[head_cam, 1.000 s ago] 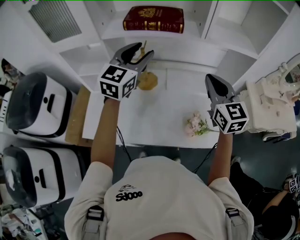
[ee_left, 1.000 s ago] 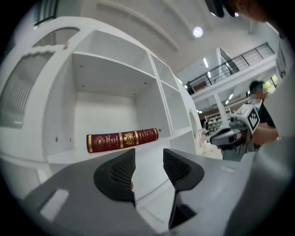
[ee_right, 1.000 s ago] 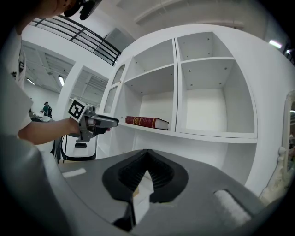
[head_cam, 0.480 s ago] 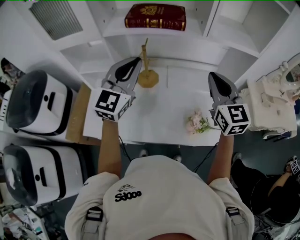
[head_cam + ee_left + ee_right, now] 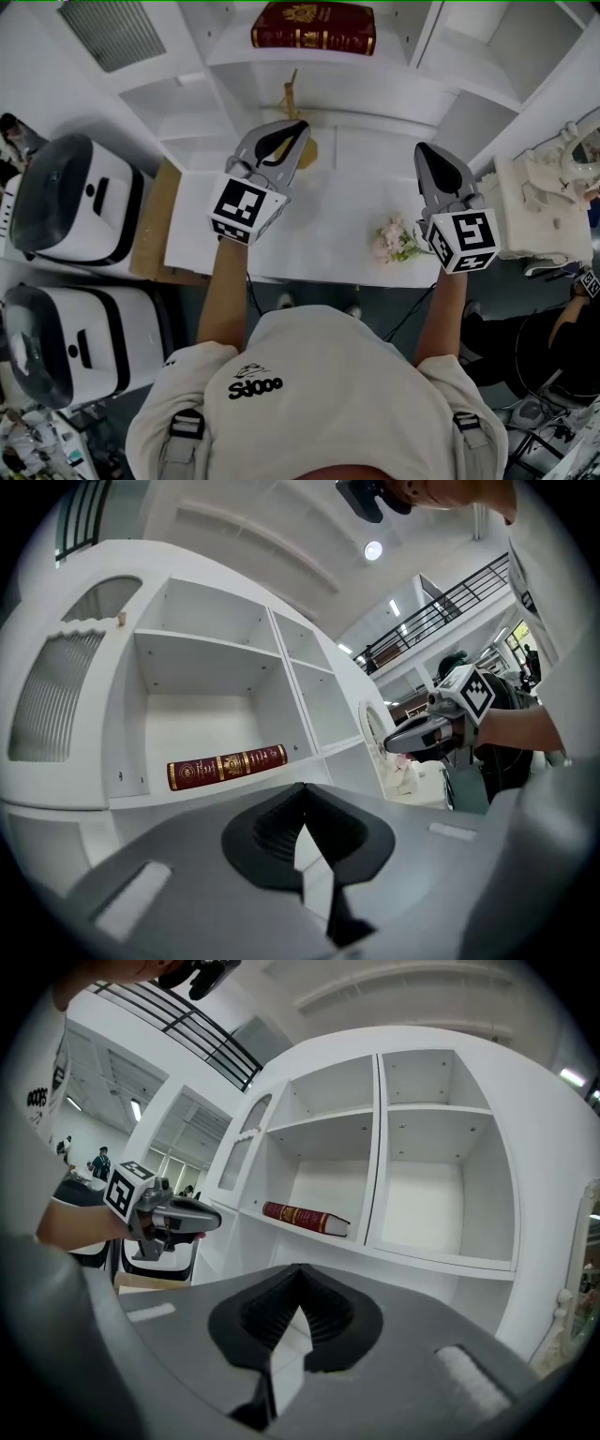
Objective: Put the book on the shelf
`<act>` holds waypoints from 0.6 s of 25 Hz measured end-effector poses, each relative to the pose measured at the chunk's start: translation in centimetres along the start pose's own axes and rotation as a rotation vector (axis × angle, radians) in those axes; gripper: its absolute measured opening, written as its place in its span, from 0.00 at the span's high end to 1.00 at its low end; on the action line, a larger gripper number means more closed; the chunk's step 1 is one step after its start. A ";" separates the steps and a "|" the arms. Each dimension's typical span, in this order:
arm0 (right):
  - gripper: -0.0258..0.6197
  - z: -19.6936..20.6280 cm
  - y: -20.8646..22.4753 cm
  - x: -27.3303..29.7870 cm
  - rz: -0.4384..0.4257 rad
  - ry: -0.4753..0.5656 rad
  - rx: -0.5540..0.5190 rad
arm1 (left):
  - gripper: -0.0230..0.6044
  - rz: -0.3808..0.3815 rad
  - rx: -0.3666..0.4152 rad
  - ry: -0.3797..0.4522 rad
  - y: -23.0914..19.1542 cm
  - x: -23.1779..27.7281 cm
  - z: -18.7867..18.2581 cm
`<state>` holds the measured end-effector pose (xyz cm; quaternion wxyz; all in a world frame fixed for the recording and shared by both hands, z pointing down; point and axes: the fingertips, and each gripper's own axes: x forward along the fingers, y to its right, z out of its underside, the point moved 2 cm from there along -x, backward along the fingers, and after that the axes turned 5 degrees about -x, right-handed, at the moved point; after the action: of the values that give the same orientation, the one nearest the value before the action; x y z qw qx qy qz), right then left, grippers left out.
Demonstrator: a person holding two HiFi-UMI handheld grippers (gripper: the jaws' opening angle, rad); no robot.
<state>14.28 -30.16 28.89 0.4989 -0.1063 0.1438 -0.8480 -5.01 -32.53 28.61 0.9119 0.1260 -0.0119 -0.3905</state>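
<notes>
The book is dark red, its cover and spine stamped with gold ornament and gold bands. The shelf around it is plain white, and so is the counter. The left gripper and the right gripper are grey with black inside the jaws, and each carries a cube of black-and-white square markers. The flowers are pale pink with green leaves. The stand is golden brown. The appliances are white with dark grey tops. The person's shirt is cream with black print.
</notes>
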 end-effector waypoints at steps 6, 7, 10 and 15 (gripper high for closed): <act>0.96 0.3 -0.3 0.1 -0.010 -0.005 -0.001 | 0.94 -0.005 -0.016 -0.017 0.0 0.1 0.3; 0.96 0.3 -0.3 0.0 -0.009 -0.006 0.000 | 0.94 -0.003 -0.018 -0.021 0.1 0.1 0.5; 0.96 0.5 -0.3 0.0 -0.009 -0.008 0.002 | 0.94 0.006 -0.020 -0.024 0.5 0.2 0.7; 0.96 0.4 -0.4 0.2 -0.014 -0.007 0.003 | 0.93 0.012 -0.016 -0.025 0.8 0.3 0.6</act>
<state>14.03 -30.20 29.41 0.4934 -0.1095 0.1402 -0.8514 -4.31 -32.36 29.32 0.9148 0.1139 -0.0211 -0.3869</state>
